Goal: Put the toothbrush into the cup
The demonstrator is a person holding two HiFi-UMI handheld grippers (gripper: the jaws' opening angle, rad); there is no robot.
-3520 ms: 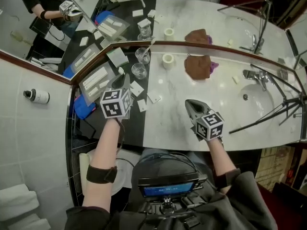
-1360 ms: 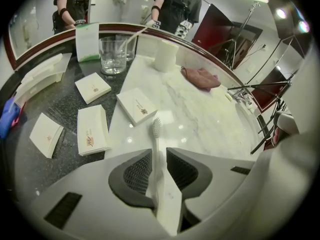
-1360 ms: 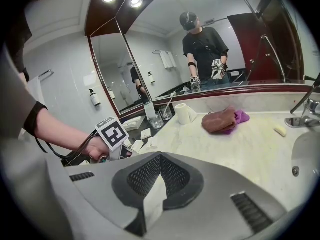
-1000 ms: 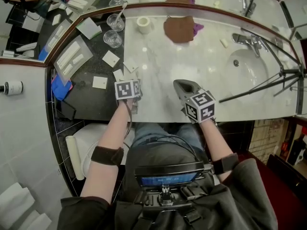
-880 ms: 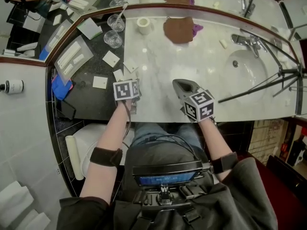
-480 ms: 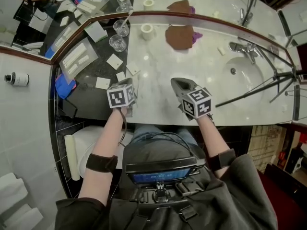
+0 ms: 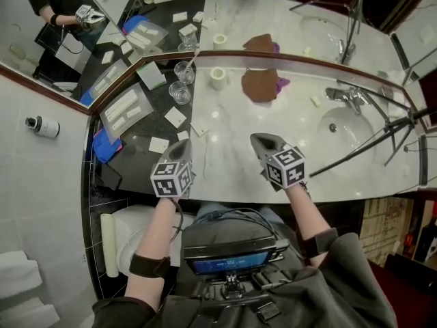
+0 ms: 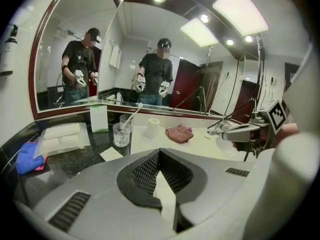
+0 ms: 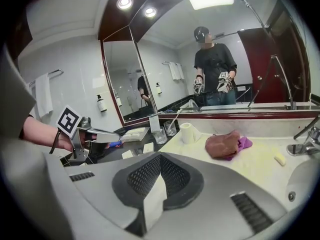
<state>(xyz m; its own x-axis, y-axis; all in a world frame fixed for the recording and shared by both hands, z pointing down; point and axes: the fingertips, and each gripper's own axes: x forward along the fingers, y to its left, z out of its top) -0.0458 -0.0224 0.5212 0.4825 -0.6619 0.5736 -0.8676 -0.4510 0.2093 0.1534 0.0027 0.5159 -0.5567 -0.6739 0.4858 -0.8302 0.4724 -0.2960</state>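
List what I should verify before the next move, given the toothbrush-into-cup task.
1. Toothbrush in a cup: ok, it leans in the far glass.
2. Toothbrush reaching that glass's bottom: cannot tell.
3. Near glass upright and empty: ok.
4. Left gripper: ok, jaws together, nothing held.
5. Right gripper: ok, jaws together, nothing held.
6. Both grippers clear of the glasses: ok, they hang over the counter's near edge.

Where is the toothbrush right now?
In the head view, the toothbrush stands in the glass cup nearest the mirror, upper left, beside a second glass.
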